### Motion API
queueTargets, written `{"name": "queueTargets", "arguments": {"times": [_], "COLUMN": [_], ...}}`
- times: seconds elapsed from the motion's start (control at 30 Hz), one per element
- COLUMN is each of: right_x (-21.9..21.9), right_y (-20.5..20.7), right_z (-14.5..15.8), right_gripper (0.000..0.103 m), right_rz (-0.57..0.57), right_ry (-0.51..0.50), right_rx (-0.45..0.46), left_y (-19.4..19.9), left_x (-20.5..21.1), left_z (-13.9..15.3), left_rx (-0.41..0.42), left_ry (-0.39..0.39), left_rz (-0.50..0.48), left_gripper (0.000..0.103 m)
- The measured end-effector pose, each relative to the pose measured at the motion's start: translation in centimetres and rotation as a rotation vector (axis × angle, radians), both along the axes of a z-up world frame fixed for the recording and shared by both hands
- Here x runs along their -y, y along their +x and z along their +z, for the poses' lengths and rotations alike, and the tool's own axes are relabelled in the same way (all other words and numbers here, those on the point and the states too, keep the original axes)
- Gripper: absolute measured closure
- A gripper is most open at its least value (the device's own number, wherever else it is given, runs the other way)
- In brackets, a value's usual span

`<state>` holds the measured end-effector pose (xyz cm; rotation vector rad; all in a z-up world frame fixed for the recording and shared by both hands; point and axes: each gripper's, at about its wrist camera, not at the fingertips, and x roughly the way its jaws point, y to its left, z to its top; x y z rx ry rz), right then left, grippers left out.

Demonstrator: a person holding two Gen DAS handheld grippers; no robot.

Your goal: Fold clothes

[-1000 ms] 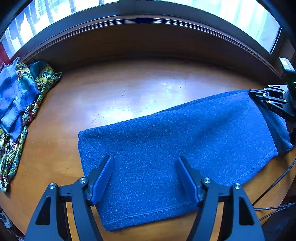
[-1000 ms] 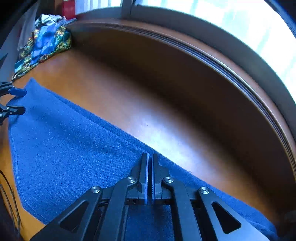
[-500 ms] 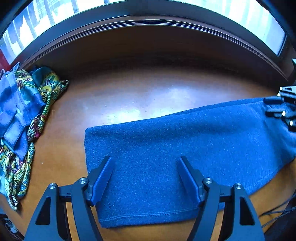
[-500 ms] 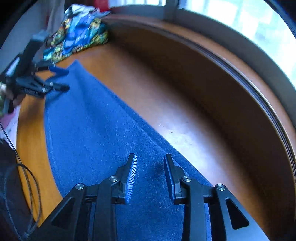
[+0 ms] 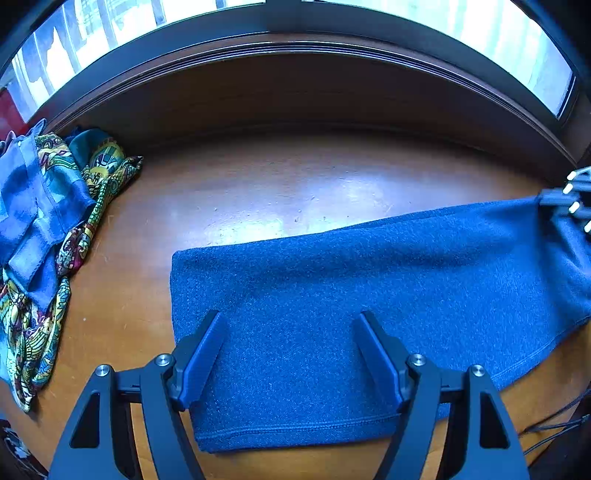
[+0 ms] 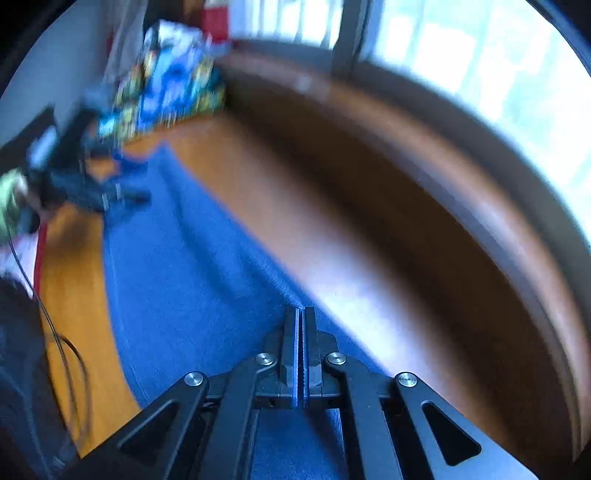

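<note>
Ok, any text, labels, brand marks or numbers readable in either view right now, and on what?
None readable.
Blue garment: plain knit, no tag or print showing.
Patterned cloth pile: colourful motifs only, no legible words.
Right wrist view: motion-blurred; the red object by the window shows nothing legible.

Left gripper (image 5: 288,325) wide open over blue cloth (image 5: 369,288) on wood table (image 5: 258,192); patterned clothes (image 5: 48,240) far left.

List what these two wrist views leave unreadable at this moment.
- Right gripper, right wrist view: jaws together, but motion blur hides whether blue garment is pinched.
- Garment's right end, left wrist view: cut by frame edge.
- Patterned clothes pile: left edge crops it; count unclear.
</note>
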<state>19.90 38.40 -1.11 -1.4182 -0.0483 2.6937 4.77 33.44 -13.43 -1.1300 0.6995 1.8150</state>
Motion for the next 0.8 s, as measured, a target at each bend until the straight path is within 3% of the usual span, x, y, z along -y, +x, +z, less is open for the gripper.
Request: {"name": "queueTargets", "arguments": {"times": [0.07,0.27,0.4,0.57,0.7,0.73,0.8], "right_x": [-0.4,-0.4,-1.1,-1.6,-2.6,-2.8,-3.1], "right_y": [-1.2,-4.4,-4.0,-3.1,-2.0,-1.7,-1.0], "right_z": [-0.4,-6.4,-6.0,-5.7,-5.6,-5.6,-5.8], "right_gripper": [0.101,0.101,0.101,0.101,0.1,0.1,0.1], "right_rz": [-0.029,-0.038,-0.07,-0.093,-0.114,-0.119,-0.13], "right_ry": [0.004,0.046,-0.012,-0.036,-0.058,-0.063,-0.069], "right_rx": [-0.007,0.09,0.069,0.047,0.028,0.023,0.012], "left_y": [-0.1,-0.2,-0.3,2.1,4.3,4.6,4.6], "left_x": [0.0,0.3,0.3,-2.0,-6.0,-7.0,-9.2], "left_z": [0.0,0.3,0.9,3.4,2.1,1.4,0.1], "left_rx": [0.001,0.002,0.006,0.023,0.128,0.124,0.022], "left_ry": [-0.001,0.0,-0.008,0.083,0.105,0.094,0.058], "left_rz": [0.002,0.007,0.027,-0.097,-0.206,-0.215,-0.181], "left_gripper": [0.03,0.029,0.034,0.034,0.034,0.034,0.034]}}
